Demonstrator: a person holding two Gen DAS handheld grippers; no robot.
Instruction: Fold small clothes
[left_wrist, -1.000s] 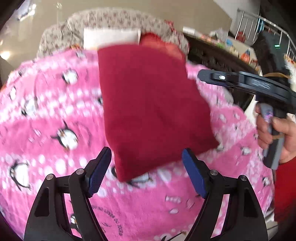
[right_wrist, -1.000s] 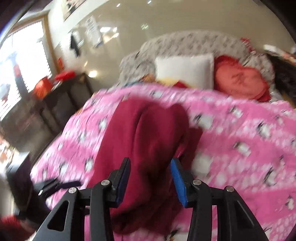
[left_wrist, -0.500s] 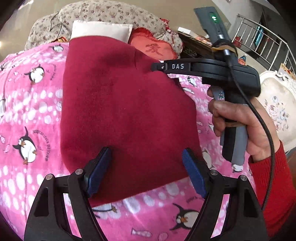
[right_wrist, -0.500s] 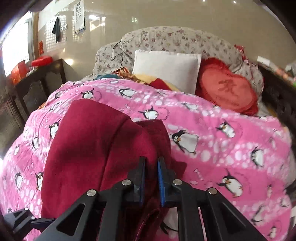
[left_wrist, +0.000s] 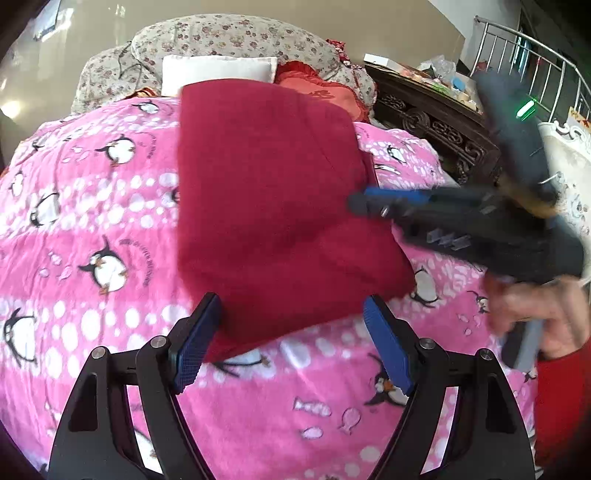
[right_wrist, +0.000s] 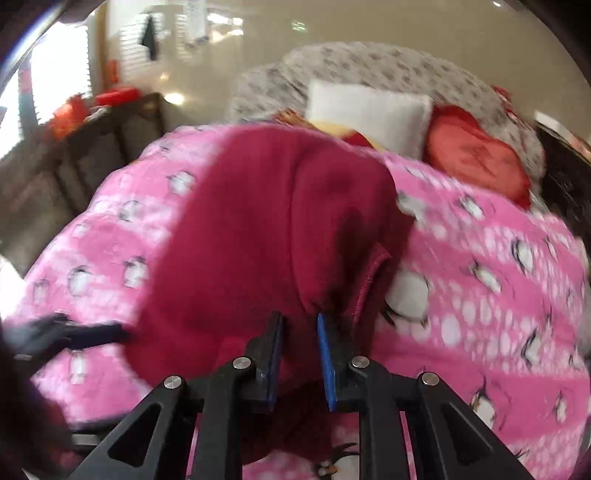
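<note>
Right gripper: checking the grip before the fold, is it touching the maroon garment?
Touching. Right wrist view: the maroon garment bunches between the right gripper's pads, whose jaws have just been opening.

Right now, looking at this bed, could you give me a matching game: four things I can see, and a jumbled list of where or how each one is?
Things:
1. garment
2. pillow
3. heart cushion
4. left tool

Descriptions:
a. jaws wide apart, gripping nothing
b. dark red, lying on the pink penguin blanket
c. white, at the far end of the bed
d. orange-red, just right of the pillow in the left view

Pairs: 1-b, 2-c, 3-d, 4-a
</note>
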